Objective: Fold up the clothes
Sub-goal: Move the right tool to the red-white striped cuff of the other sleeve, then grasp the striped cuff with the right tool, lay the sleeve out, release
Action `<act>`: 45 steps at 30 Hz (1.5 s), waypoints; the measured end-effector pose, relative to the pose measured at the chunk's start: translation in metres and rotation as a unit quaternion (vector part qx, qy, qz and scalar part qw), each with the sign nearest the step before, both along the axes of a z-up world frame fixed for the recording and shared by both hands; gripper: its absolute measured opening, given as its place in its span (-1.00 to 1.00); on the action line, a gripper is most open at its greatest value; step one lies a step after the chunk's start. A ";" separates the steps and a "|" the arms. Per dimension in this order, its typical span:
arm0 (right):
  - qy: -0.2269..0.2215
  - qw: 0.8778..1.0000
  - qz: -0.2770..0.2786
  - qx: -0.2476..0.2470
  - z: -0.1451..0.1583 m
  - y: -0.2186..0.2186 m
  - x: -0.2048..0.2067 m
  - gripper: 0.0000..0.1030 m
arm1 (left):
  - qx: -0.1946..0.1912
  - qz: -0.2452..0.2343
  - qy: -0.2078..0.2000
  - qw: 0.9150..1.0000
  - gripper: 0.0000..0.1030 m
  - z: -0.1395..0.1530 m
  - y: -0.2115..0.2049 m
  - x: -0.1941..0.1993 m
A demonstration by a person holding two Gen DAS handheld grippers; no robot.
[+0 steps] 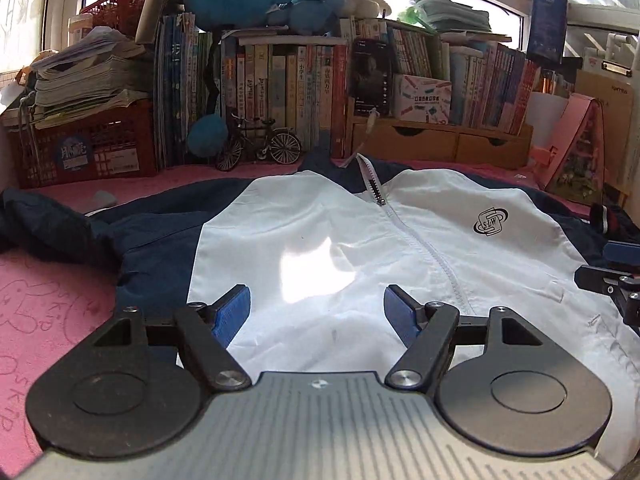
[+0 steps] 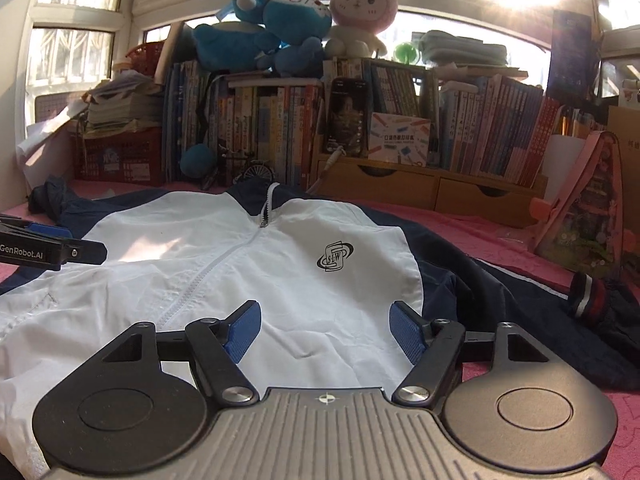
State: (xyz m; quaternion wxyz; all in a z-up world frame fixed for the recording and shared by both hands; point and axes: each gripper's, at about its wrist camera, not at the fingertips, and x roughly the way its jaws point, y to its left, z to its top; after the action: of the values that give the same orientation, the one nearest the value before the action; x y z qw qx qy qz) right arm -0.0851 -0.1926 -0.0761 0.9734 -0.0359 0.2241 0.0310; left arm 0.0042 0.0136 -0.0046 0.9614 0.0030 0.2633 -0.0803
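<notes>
A white and navy zip-up jacket (image 1: pixel 340 240) lies flat, front side up, on a pink cloth, collar pointing to the bookshelf. Its zipper (image 1: pixel 424 240) runs down the middle and a dark logo (image 2: pixel 334 260) marks the chest. One navy sleeve (image 1: pixel 48 224) stretches left, the other sleeve (image 2: pixel 520 292) right, ending in a striped cuff (image 2: pixel 588 294). My left gripper (image 1: pixel 318 314) hovers open above the white front, left of the zipper, holding nothing. My right gripper (image 2: pixel 326 328) is open over the white front below the logo. Each gripper shows at the edge of the other's view.
The pink cloth (image 1: pixel 44 312) covers the surface. Behind the jacket stand a row of books (image 1: pixel 280 92), a red crate (image 1: pixel 84 148) with stacked papers, a model bicycle (image 1: pixel 260 146), wooden drawers (image 2: pixel 420 188) and a pink bag (image 2: pixel 580 204). Plush toys (image 2: pixel 280 28) sit on top.
</notes>
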 end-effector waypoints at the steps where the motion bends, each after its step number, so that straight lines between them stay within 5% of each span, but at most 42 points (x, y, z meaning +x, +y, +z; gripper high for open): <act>1: 0.003 1.000 -0.013 -0.003 0.000 -0.008 0.006 0.32 | 0.000 0.002 0.004 1.000 0.42 -0.004 0.001 0.001; 6: -0.013 0.987 -0.160 0.021 0.003 -0.083 0.032 0.30 | -0.003 0.010 0.027 1.000 0.48 -0.022 0.006 0.007; 9: -0.013 0.967 -0.250 -0.050 -0.004 -0.131 0.051 0.44 | -0.003 0.015 0.038 0.999 0.61 -0.032 0.009 0.010; 15: 0.060 0.941 -0.293 -0.156 -0.029 -0.200 0.093 0.65 | 0.008 0.014 0.040 0.999 0.68 -0.032 0.005 0.011; 16: 0.071 0.937 -0.298 -0.167 -0.032 -0.210 0.100 0.58 | 0.010 0.014 0.041 0.999 0.68 -0.032 0.005 0.012; 18: 0.093 0.928 -0.306 -0.190 -0.038 -0.230 0.112 -0.15 | 0.014 0.013 0.041 0.999 0.70 -0.032 0.004 0.012; 21: 0.125 0.913 -0.318 -0.223 -0.046 -0.260 0.131 -0.30 | 0.020 0.013 0.042 0.999 0.72 -0.032 0.002 0.013; 23: 0.079 0.887 -0.410 -0.195 -0.007 -0.308 0.125 -0.30 | 0.024 0.013 0.043 0.999 0.73 -0.032 0.001 0.013; 26: -0.001 0.873 -0.475 -0.110 0.036 -0.348 0.097 -0.26 | 0.029 0.012 0.044 0.999 0.74 -0.032 -0.001 0.014; 27: -0.015 0.871 -0.481 -0.100 0.043 -0.353 0.089 -0.17 | 0.028 0.012 0.044 0.999 0.74 -0.032 -0.001 0.014; 28: -0.029 0.869 -0.486 -0.090 0.051 -0.359 0.082 0.21 | 0.028 0.012 0.044 0.999 0.74 -0.032 0.000 0.014; 29: -0.020 0.869 -0.484 -0.099 0.050 -0.357 0.079 0.48 | 0.028 0.012 0.044 0.999 0.74 -0.032 0.000 0.014; 33: 0.024 0.891 -0.439 -0.110 0.036 -0.335 0.073 0.48 | 0.027 0.011 0.044 0.999 0.76 -0.032 0.000 0.014; 37: 0.039 0.955 -0.284 -0.070 0.036 -0.246 0.085 0.48 | 0.027 0.011 0.044 0.999 0.77 -0.032 0.000 0.014; 40: 0.049 0.985 -0.161 -0.039 0.036 -0.179 0.094 0.49 | 0.026 0.011 0.044 0.999 0.77 -0.033 0.000 0.014; 45: 0.033 0.998 0.052 -0.013 0.061 -0.051 0.113 0.50 | 0.026 0.012 0.043 0.999 0.78 -0.033 0.000 0.013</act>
State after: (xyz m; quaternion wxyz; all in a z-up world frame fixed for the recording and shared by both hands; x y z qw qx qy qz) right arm 0.0278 -0.2431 -0.0151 0.9620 -0.0590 0.2543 0.0800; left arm 0.0173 0.0132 -0.0377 0.9496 0.0210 0.3065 -0.0623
